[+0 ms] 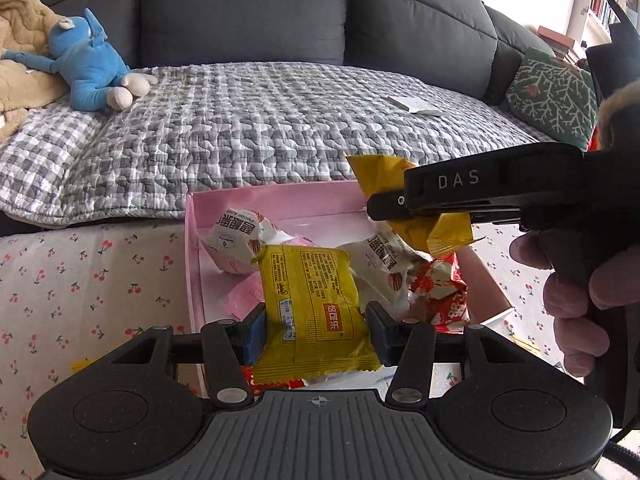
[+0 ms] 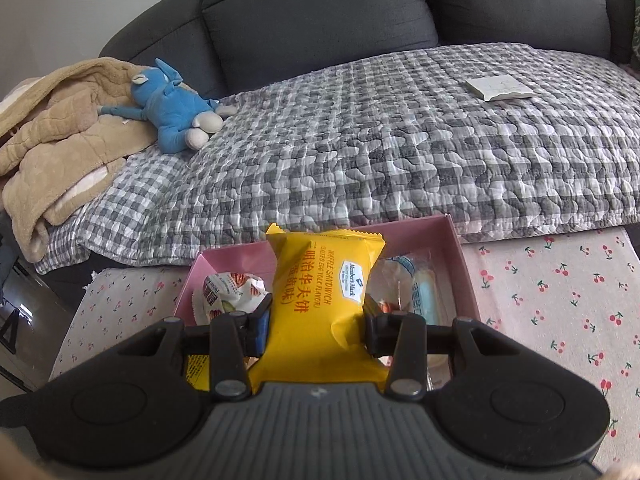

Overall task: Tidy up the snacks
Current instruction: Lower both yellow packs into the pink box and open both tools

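1. Standing upright between the pads of the right gripper (image 2: 316,326), a yellow waffle sandwich packet (image 2: 324,300) has its long axis running away from the camera, its crimped end pointing toward the sofa (image 2: 320,8).
2. The left gripper (image 1: 316,330) clamps a second yellow snack packet (image 1: 316,312), printed back showing, tilted slightly, above the pink box (image 1: 276,200).
3. White and red wrapped snacks (image 1: 236,240) lie inside the box.
4. The box sits on a cherry-print tablecloth (image 1: 80,280), beside a grey checked quilt (image 1: 240,120) carrying a blue plush toy (image 1: 88,68).
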`<action>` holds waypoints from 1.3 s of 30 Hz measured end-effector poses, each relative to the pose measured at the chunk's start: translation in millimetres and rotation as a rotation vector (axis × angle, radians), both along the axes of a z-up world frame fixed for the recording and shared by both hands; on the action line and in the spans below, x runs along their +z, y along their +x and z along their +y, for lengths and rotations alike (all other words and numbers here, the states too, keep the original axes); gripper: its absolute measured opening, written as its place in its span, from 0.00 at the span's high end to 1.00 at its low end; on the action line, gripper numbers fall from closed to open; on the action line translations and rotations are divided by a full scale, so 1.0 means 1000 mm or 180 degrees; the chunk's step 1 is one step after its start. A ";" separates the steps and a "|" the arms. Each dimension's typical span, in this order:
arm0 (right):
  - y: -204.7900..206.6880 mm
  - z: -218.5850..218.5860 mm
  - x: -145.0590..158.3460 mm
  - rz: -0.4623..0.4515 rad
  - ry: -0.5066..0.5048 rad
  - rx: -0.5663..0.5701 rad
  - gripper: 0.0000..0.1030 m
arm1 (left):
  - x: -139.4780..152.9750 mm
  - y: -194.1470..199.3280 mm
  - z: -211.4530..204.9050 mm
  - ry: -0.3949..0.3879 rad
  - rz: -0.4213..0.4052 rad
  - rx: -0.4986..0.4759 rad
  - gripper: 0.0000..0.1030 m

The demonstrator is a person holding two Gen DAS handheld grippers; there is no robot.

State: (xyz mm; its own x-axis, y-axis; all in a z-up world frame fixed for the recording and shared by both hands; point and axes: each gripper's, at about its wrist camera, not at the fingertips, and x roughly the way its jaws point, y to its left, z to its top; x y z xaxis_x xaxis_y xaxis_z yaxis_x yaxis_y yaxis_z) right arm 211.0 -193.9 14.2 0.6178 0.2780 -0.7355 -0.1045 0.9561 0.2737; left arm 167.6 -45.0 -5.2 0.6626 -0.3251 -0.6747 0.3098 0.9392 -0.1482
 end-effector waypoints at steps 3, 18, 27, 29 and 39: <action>0.007 0.006 -0.003 0.0029 -0.0067 0.0112 0.62 | -0.004 0.008 0.003 0.0015 0.0011 -0.0003 0.52; 0.003 0.008 0.006 -0.0126 -0.0040 0.0193 0.36 | -0.008 0.010 0.002 0.0122 -0.0076 -0.0150 0.34; -0.027 -0.005 0.020 -0.0202 -0.0095 0.0174 0.23 | 0.001 -0.007 0.007 0.0096 -0.0079 -0.0146 0.26; -0.036 -0.008 0.023 -0.0224 -0.0097 0.0168 0.22 | 0.004 -0.012 0.010 0.0087 -0.0077 -0.0121 0.25; -0.081 -0.015 0.038 -0.0341 -0.0179 0.0207 0.13 | 0.011 -0.046 0.026 0.0042 -0.0059 0.0005 0.21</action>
State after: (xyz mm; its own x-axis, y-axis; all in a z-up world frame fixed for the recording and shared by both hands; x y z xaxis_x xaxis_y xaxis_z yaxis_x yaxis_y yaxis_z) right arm 130.3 -209.3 52.0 0.6758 0.2802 -0.6818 -0.1924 0.9599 0.2038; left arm 121.2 -18.5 6.2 0.6755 -0.3151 -0.6666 0.3110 0.9415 -0.1300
